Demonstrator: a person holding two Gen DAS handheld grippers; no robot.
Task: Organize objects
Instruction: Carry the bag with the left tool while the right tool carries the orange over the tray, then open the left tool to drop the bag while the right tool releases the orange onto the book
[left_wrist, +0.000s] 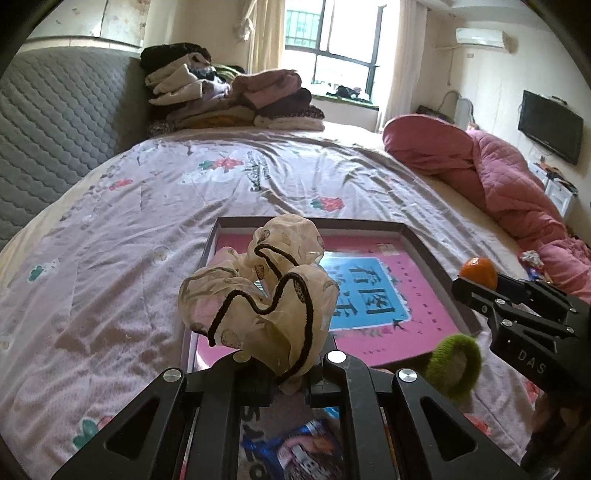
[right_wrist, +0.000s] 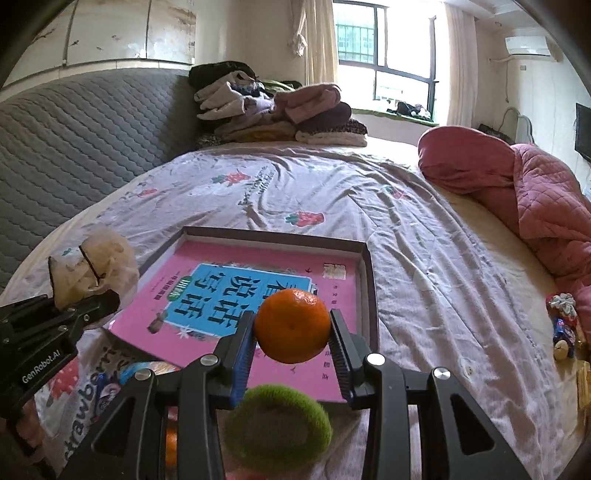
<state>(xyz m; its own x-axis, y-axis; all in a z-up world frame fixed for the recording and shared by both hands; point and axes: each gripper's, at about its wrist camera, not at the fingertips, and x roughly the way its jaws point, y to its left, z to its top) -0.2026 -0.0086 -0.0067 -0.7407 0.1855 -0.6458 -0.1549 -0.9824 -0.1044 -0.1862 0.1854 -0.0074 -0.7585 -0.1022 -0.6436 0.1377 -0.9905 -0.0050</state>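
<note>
My left gripper (left_wrist: 290, 373) is shut on a cream scrunchie with black trim (left_wrist: 258, 295) and holds it above the near left corner of a dark shallow box (left_wrist: 436, 251). A pink book (left_wrist: 373, 295) lies in the box. The scrunchie also shows in the right wrist view (right_wrist: 96, 269). My right gripper (right_wrist: 291, 332) is shut on an orange tangerine (right_wrist: 291, 325) and holds it above the box's near edge (right_wrist: 369, 258). A green fuzzy hair tie (right_wrist: 277, 424) lies on the bed just below the right gripper.
The box lies on a bed with a lilac strawberry-print sheet (left_wrist: 184, 192). A pile of folded clothes (left_wrist: 229, 96) sits at the far end. A pink quilt (left_wrist: 498, 177) lies along the right. Snack packets (left_wrist: 295, 446) lie near me.
</note>
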